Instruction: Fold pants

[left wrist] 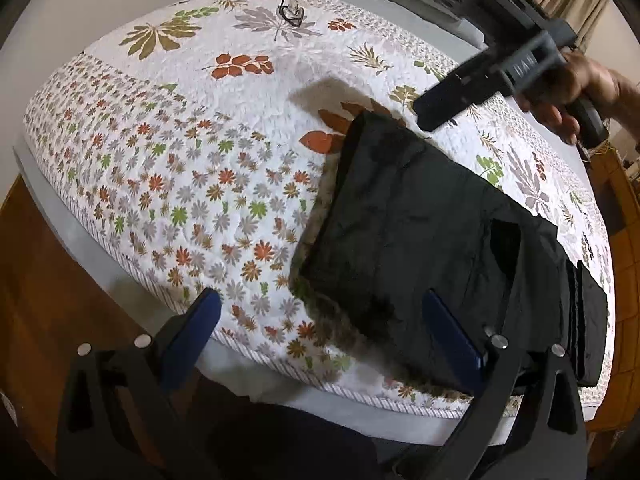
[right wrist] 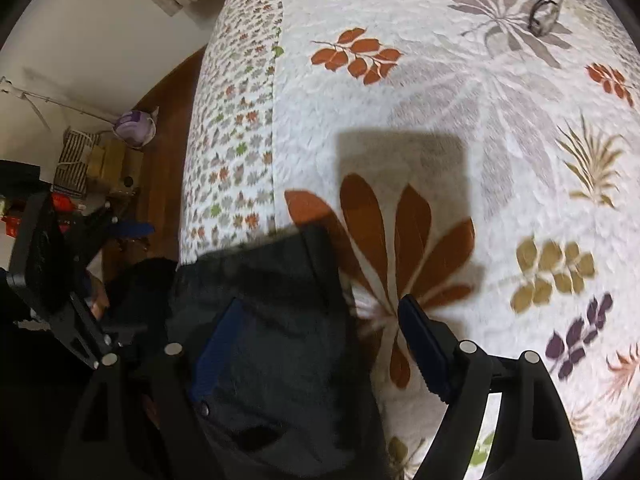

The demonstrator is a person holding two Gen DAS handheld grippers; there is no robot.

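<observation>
Left wrist view: high, near bed (left wrist: 168, 184) edge, facing across. Right wrist view: lower, closer. Both share pants (left wrist: 420, 224), quilt.

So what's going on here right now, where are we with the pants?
A person is folding black pants on a bed with a leaf-print quilt, one handheld gripper per hand. The pants lie in a compact folded stack near the bed's edge. The left gripper and the right gripper both hover over the fabric with jaws open, gripping nothing. A pair of glasses sits farther up the quilt.
</observation>
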